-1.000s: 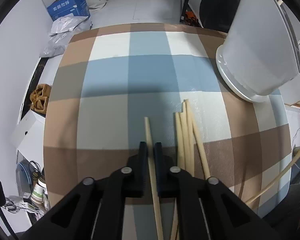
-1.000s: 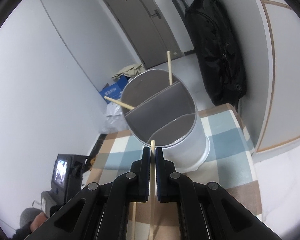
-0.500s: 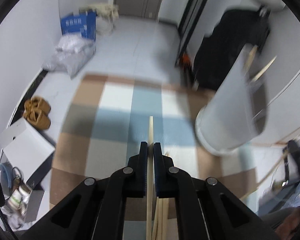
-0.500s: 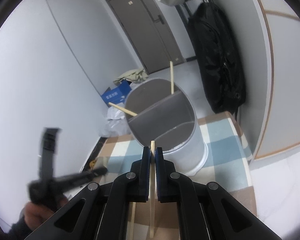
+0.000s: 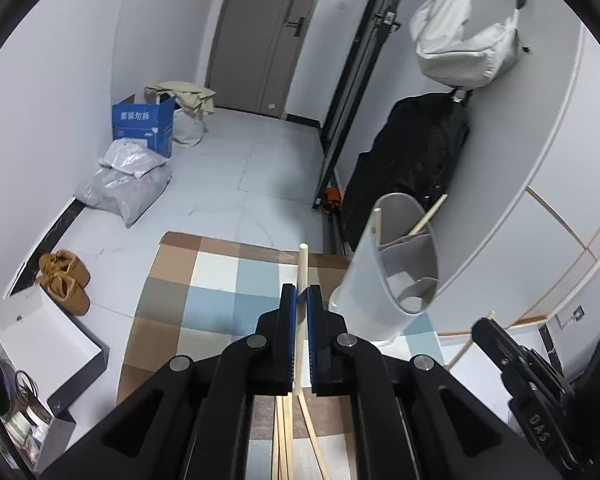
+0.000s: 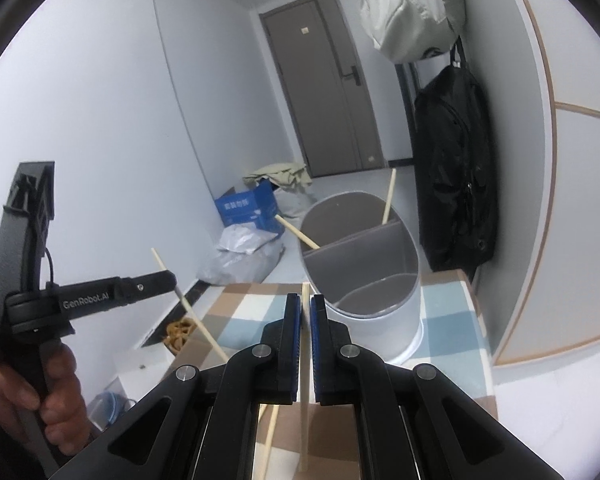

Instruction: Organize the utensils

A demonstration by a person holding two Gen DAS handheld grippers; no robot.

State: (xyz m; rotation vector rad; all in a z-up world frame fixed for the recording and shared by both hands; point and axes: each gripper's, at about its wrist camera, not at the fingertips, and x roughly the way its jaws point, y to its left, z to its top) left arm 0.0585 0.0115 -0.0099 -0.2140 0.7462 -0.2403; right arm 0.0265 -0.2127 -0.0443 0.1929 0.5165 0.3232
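Left wrist view: left gripper (image 5: 301, 300) pinches a chopstick (image 5: 302, 264) beside the white holder (image 5: 388, 276). Right gripper (image 6: 305, 308) pinches another chopstick (image 6: 305, 294) near it. Next, both sticks probably need dropping into the holder.

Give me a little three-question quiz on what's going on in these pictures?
1. True or false: each gripper is shut on a chopstick.
2. How many chopsticks already stand in the white holder?
3. The holder stands on: A) bare floor B) checked cloth C) a blue box.

Key:
1. True: left gripper and right gripper each pinch one chopstick.
2. Two.
3. B.
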